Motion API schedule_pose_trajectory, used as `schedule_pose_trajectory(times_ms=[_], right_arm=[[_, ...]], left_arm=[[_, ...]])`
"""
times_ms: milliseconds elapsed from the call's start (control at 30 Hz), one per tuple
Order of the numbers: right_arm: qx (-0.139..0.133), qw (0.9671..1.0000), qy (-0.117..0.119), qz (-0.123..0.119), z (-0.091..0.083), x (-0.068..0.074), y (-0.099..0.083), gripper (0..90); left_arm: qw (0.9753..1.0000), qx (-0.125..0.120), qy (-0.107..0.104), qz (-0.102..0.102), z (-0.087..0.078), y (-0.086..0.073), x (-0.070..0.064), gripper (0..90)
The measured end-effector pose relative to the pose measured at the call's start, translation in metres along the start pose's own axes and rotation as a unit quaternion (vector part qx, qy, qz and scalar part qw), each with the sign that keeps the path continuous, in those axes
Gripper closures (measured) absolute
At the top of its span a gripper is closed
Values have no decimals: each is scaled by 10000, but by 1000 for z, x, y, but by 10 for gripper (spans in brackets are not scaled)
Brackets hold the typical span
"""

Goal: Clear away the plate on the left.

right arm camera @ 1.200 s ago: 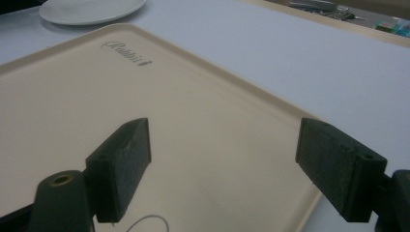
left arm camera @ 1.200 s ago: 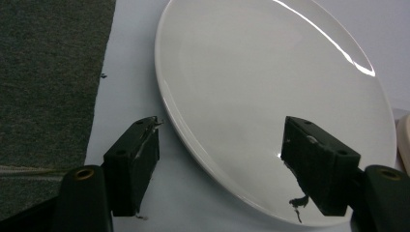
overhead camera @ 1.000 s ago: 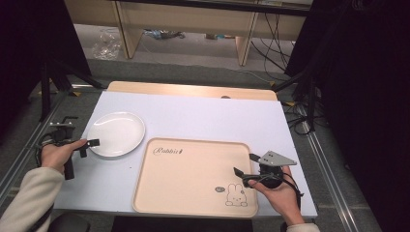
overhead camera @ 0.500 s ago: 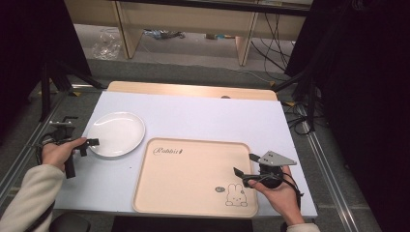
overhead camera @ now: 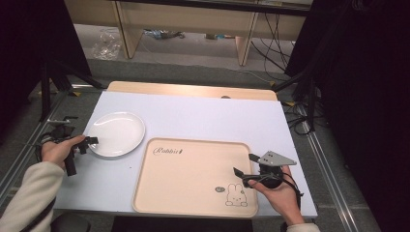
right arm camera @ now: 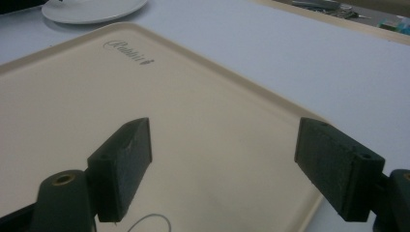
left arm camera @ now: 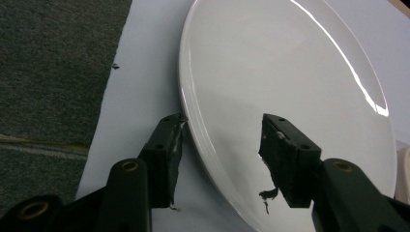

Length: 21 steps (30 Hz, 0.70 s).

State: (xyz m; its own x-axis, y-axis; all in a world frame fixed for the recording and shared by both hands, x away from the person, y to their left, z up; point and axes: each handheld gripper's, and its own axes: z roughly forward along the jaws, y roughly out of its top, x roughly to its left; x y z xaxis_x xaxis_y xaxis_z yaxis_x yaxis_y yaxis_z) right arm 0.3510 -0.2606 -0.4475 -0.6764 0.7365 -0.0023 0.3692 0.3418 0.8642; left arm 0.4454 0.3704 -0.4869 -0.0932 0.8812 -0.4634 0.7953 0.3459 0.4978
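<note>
Left hand-held gripper [left arm camera: 220, 145] straddles the white plate's [left arm camera: 290, 92] rim, jaws spread; a shallow pinch could slip off the glaze

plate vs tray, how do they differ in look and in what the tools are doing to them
The plate is round, glossy white and plain; the tray is rectangular, matte beige, with a rabbit drawing and lettering. The left tool straddles the plate's rim, jaws open; the right tool hangs open over the tray's near right corner, gripping nothing. Both lie flat on the white table and hold nothing.
</note>
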Motion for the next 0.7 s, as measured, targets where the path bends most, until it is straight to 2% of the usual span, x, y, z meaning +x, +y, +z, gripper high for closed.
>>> schedule_pose_trajectory(times_ms=[100, 200, 400, 500, 600, 700], right_arm=[[2, 10000, 16, -1, 0, 0, 0, 218], [13, 10000, 18, -9, 0, 0, 0, 220], [9, 10000, 17, -7, 0, 0, 0, 220], [9, 10000, 13, 1, 0, 0, 0, 222], [12, 10000, 13, 1, 0, 0, 0, 221], [29, 10000, 7, -4, 0, 0, 0, 222]], left_arm=[[9998, -80, -48, -185, 2, 1, -1, 530], [9994, -13, -90, -344, 2, 4, 0, 532], [9985, 25, -139, -528, 3, 6, 2, 545], [9986, 62, -123, -520, 3, 7, 4, 568], [9987, 72, -86, -492, 3, 7, 5, 649], [9988, 71, -118, -463, 3, 6, 8, 676]])
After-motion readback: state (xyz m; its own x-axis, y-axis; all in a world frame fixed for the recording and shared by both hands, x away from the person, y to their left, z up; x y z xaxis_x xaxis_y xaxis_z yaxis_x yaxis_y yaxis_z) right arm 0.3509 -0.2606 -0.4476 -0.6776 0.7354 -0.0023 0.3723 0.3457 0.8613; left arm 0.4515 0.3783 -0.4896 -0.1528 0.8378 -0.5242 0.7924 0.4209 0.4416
